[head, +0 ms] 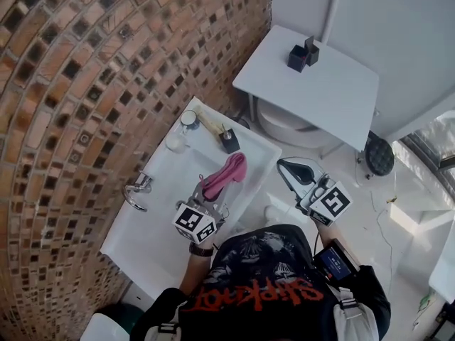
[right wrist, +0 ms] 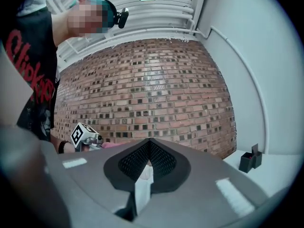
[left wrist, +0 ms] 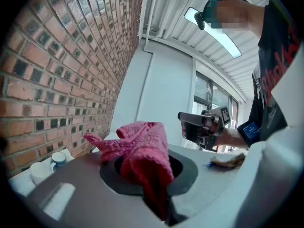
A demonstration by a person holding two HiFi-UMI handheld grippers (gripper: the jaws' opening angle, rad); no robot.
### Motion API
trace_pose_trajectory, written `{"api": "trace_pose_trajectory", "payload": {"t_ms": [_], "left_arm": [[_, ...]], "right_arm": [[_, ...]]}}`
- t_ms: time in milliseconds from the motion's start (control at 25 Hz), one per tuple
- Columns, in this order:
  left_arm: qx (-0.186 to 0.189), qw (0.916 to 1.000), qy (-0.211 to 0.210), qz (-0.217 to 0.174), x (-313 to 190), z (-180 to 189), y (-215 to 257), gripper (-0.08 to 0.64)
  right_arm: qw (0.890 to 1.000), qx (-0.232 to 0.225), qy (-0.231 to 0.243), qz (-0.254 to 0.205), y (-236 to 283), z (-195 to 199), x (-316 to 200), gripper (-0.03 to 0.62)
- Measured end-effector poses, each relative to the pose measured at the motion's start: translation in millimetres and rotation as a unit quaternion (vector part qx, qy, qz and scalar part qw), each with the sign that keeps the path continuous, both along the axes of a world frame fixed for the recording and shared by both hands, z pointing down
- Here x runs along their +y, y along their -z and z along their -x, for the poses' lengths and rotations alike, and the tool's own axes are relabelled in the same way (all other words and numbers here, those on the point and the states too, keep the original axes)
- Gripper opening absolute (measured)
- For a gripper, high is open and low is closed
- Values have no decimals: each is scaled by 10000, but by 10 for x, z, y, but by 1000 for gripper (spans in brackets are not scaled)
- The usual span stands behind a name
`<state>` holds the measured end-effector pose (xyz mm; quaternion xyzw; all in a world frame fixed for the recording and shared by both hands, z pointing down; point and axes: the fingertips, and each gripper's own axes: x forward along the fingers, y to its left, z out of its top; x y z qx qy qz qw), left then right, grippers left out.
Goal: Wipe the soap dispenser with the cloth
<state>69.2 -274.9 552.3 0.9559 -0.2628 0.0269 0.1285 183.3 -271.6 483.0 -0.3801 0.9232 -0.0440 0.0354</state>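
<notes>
My left gripper [head: 212, 192] is shut on a pink cloth [head: 229, 173] and holds it over the white sink [head: 160, 197]. In the left gripper view the cloth [left wrist: 142, 146] bunches out of the jaws. A small dark soap dispenser [head: 229, 141] stands on the sink's far rim, a little beyond the cloth. My right gripper [head: 293, 171] hangs to the right of the sink, clear of it, with its black jaws shut; it also shows in the left gripper view [left wrist: 184, 124]. A thin pale strip shows in the seam of the jaws [right wrist: 148, 161]; what it is I cannot tell.
A brick wall [head: 78, 84] runs along the sink's left, with a chrome tap [head: 138, 189] on that side. A clear cup [head: 176, 142] and a lidded jar [head: 190, 118] stand at the sink's far corner. Behind is a white table [head: 320, 91] with black boxes [head: 303, 54].
</notes>
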Motion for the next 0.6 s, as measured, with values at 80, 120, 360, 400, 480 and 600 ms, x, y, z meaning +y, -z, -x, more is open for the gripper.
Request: {"api": "trace_pose_trajectory", "payload": {"t_ms": [80,120,360,400,480,600], "left_arm": [[-32,9999,-84,48,53,-52,-35,51],[-51,9999,-109,74,77,-73,-44,51],[60,9993,-185,309,237,-214,-77,51],[52,9993,-186,333,260,-208,-80,51],[13,9991,-183,374,317,-153,-86,51],[-47,9989,-162,440,413,-44,-96,51]], "right_arm": [[10000,-56,-16,27,1,-38,74,0],[9999,-97,-1,41,1,-48,109,0],[9999,-155,-31,51,43,-162,256,0],[9999,-144,-28,68,40,-153,262,0],[9999,-118,29,73,19,-84,277,0],[9998,-62,187,60,-24,74,317,0]]}}
